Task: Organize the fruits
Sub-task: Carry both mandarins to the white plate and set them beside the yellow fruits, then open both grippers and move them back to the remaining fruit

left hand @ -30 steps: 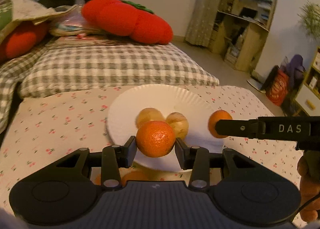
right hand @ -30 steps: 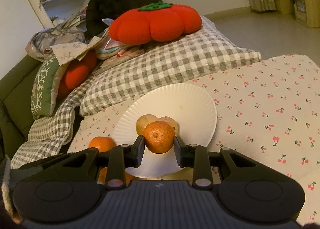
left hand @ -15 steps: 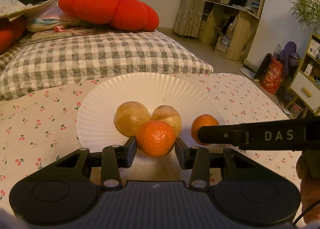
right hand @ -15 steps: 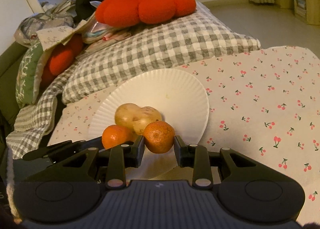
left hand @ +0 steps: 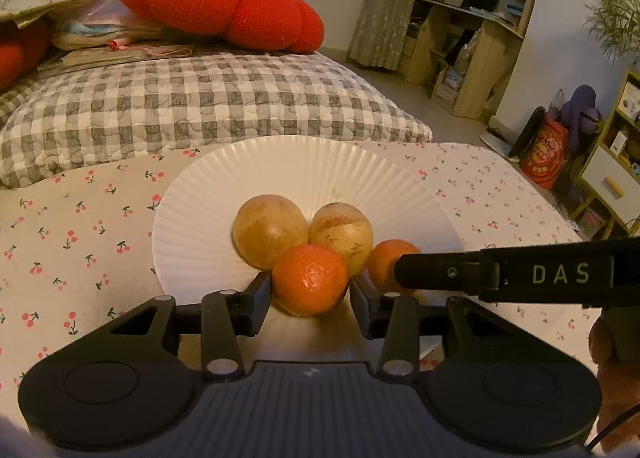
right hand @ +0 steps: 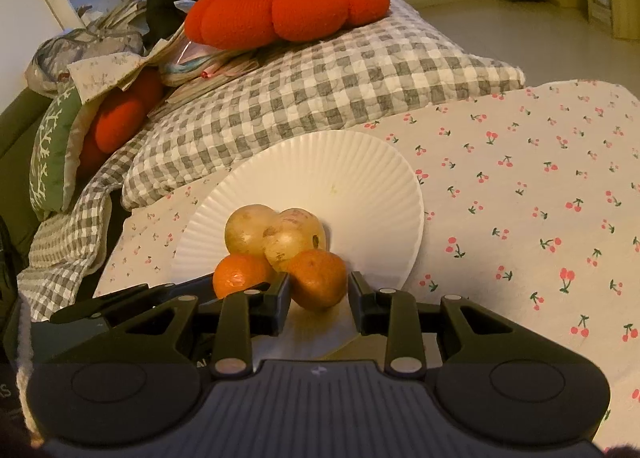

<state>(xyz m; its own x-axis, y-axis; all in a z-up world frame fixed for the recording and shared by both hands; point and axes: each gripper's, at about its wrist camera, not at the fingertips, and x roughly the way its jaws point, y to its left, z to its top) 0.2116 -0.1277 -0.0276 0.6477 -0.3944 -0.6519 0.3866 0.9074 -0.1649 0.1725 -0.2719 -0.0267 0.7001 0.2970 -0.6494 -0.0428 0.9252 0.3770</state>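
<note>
A white paper plate (left hand: 304, 169) (right hand: 360, 177) lies on the cherry-print cloth. Two yellow-brown round fruits (left hand: 270, 230) (right hand: 292, 238) sit side by side on it. My left gripper (left hand: 310, 296) is around an orange tangerine (left hand: 310, 280) that rests on the plate's near edge; small gaps show beside both fingers. My right gripper (right hand: 318, 294) is around a second tangerine (right hand: 318, 278), with a gap at its right finger. The left gripper's tangerine shows in the right wrist view (right hand: 238, 274), and the right one in the left wrist view (left hand: 386, 262).
A grey checked quilt (left hand: 192, 101) lies behind the plate with a red tomato-shaped cushion (left hand: 224, 5) on it. Shelves and bags stand at the far right (left hand: 552, 153). The cherry cloth (right hand: 540, 197) stretches to the right of the plate.
Both grippers moved forward and down to the plate's near edge with their tangerines. The jaws have loosened; gaps now show beside the fruits, which rest against the two yellow fruits.
</note>
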